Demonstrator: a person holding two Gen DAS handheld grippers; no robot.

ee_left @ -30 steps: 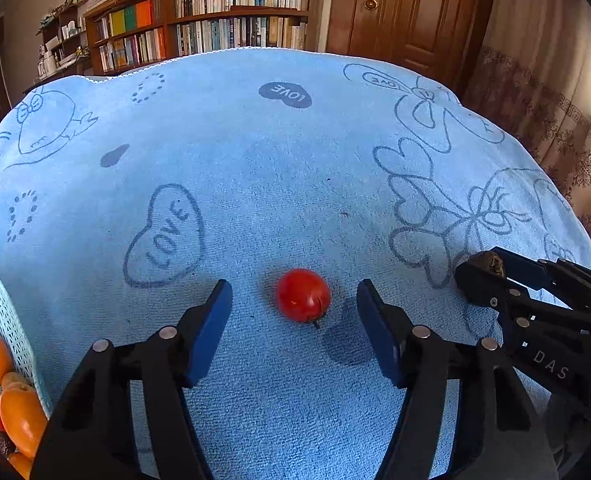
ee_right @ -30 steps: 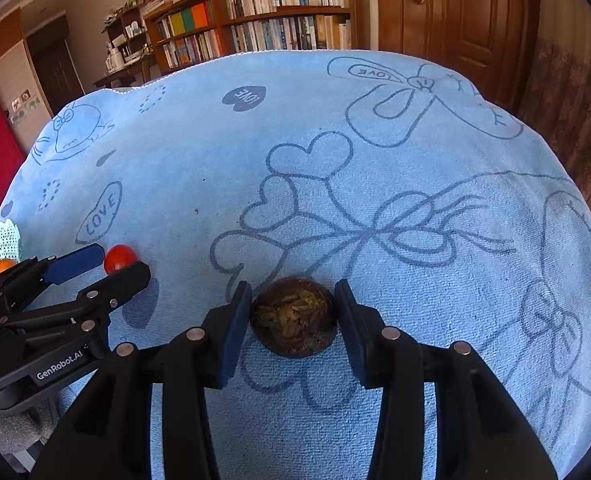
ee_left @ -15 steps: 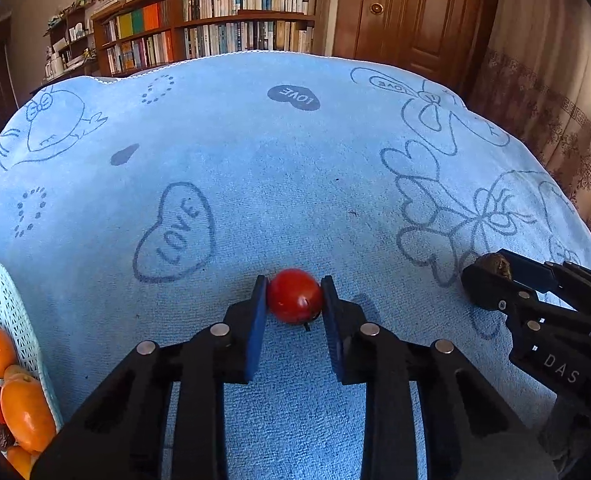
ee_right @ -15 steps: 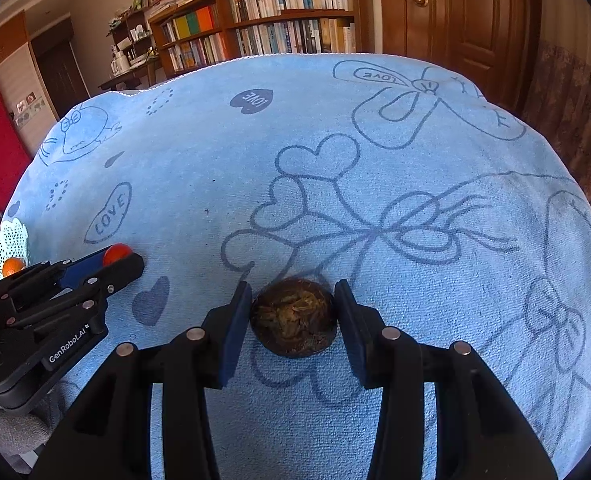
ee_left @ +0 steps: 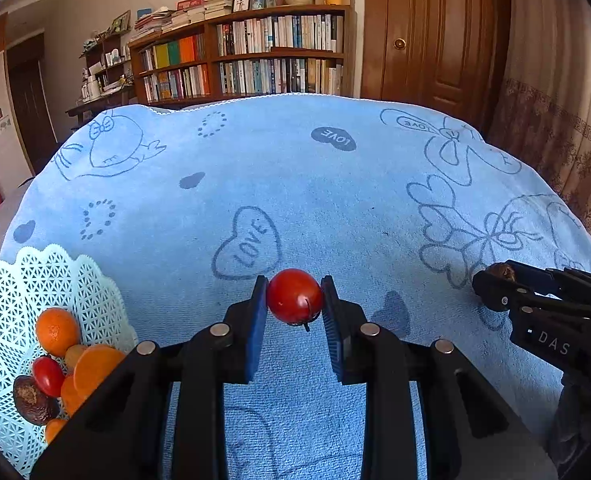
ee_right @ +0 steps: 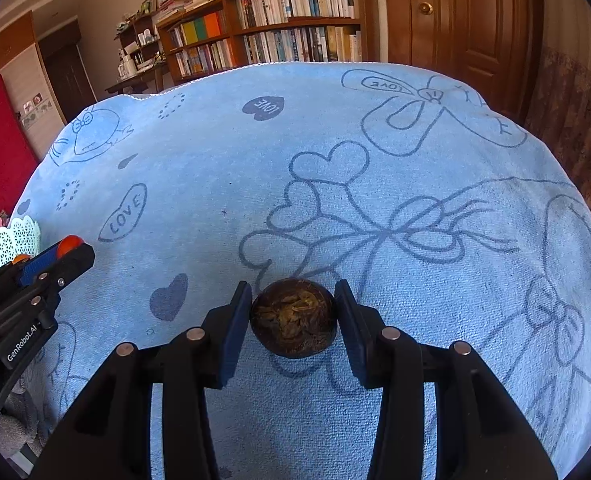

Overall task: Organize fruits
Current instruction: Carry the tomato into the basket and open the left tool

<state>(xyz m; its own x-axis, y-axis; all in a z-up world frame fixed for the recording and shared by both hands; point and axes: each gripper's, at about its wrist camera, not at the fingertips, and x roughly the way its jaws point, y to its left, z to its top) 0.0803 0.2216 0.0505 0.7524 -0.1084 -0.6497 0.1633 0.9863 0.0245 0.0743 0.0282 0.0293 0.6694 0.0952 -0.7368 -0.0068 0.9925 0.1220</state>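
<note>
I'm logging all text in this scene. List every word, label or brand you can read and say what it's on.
"LOVE": heart printed on the blue towel.
"LOVE", upside down: dark heart on the towel.
"LOVE", upside down: outlined shape at the towel's far edge.
"DAS": side of the right tool.
"GenRobot.AI": side of the left tool.
Book spines: too small to read.

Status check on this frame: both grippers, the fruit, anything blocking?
Left gripper shut on tomato. Right gripper shut on brown fruit. White basket sits at left, part filled. Blue cloth between is bare.
</note>
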